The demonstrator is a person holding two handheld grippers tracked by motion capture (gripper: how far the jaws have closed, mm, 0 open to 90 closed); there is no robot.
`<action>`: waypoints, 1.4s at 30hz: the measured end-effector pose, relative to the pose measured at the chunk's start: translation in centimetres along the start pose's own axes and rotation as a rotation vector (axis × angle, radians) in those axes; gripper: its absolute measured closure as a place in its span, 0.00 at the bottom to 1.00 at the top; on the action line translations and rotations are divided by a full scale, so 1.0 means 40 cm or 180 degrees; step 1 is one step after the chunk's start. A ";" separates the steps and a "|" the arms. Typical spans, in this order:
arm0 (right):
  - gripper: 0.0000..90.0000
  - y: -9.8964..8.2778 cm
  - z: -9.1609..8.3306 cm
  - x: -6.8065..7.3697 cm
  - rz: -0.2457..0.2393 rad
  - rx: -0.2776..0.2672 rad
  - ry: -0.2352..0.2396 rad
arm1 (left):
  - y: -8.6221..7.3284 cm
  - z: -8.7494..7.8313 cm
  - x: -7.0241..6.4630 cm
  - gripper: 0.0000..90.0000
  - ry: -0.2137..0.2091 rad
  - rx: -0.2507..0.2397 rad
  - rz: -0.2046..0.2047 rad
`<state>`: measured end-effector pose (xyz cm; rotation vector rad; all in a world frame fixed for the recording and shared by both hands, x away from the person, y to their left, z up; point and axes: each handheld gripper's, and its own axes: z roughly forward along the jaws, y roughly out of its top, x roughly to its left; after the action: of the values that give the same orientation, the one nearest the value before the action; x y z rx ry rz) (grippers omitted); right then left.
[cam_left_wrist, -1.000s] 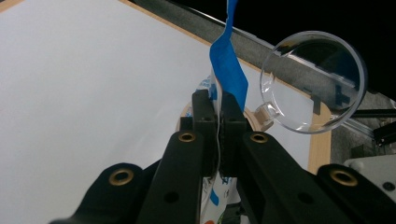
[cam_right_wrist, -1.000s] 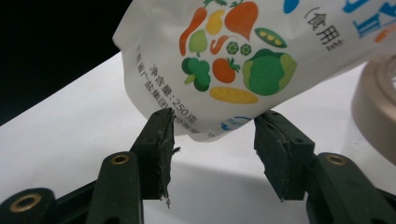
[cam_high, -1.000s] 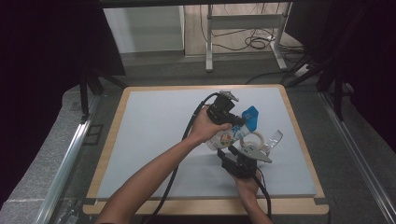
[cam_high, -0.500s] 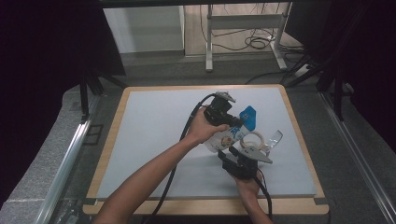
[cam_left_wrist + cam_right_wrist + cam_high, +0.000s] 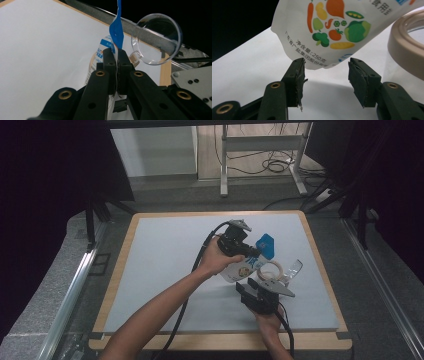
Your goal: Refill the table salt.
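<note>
Left fingers (image 5: 110, 60) tight on pouch (image 5: 117, 32), right fingers (image 5: 354, 75) apart.

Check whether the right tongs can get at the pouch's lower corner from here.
Probably yes: the right tongs stand open, and the pouch hangs just beyond their pads, its corner between them, nothing blocking.

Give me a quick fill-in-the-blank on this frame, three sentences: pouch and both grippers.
1. The left gripper is shut on the pouch's ____ top edge.
2. The right gripper has its jaws ____, nothing pressed between them.
3. The pouch is printed with pictures of ____.

Missing words: blue; open; vegetables
</note>
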<state>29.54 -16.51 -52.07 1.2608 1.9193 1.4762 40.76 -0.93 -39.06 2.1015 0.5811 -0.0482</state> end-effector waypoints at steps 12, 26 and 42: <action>0.53 -0.010 -0.015 -0.010 0.0002 0.0036 0.0000 | -0.020 -0.010 -0.006 0.99 -0.0072 -0.0056 -0.0009; 0.51 -0.015 -0.031 -0.022 0.0016 0.0029 -0.0005 | -0.048 -0.031 -0.008 0.99 -0.0127 -0.0160 0.0018; 0.50 -0.016 -0.033 -0.028 -0.0009 0.0010 -0.0005 | -0.116 -0.128 0.044 0.99 -0.0012 -0.0509 -0.0200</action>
<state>28.83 -18.19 -52.40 1.2600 1.9224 1.4708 39.41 6.00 -40.20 1.9279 0.6279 -0.0401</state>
